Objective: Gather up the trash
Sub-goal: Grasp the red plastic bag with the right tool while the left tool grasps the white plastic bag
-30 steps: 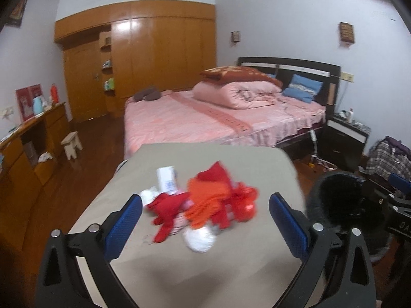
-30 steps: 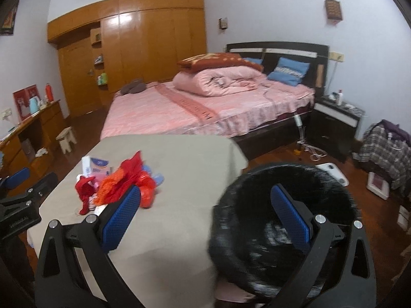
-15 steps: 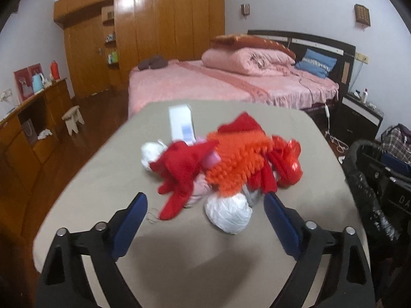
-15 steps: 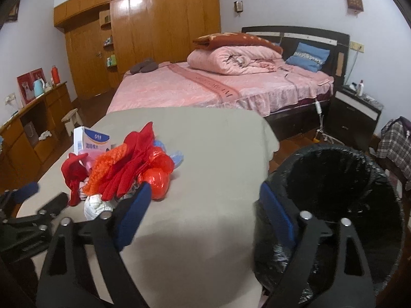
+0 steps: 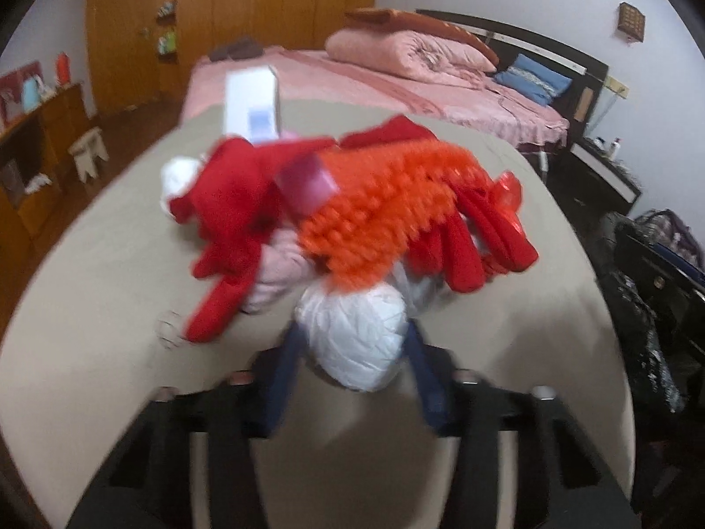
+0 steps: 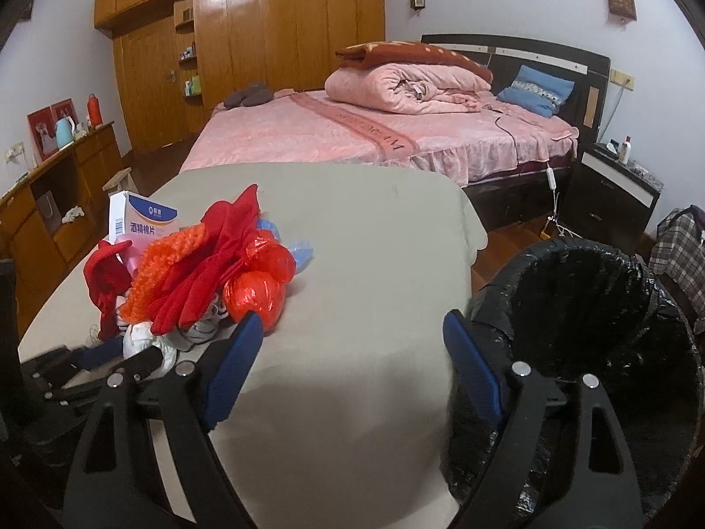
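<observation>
A heap of trash lies on the beige table (image 5: 110,264): red fabric pieces (image 5: 229,203), an orange knobbly cloth (image 5: 387,211), a red plastic bag (image 6: 260,286), a white box (image 6: 141,220) and a white crumpled wad (image 5: 357,339). My left gripper (image 5: 352,352) has its blue fingers closed against both sides of the white wad at the heap's near edge. It also shows in the right wrist view (image 6: 128,352). My right gripper (image 6: 352,339) is open and empty over bare table, right of the heap. A bin with a black liner (image 6: 586,308) stands off the table's right edge.
A pink bed (image 6: 352,136) with folded quilts lies beyond the table. A dark nightstand (image 6: 612,194) stands at the right. Wooden wardrobes (image 6: 246,44) and a low cabinet (image 6: 53,194) line the back and left. A plaid bag (image 6: 678,247) lies behind the bin.
My left gripper moved forward to the heap and closed its fingers on the white wad. My right gripper shifted slightly and stayed open.
</observation>
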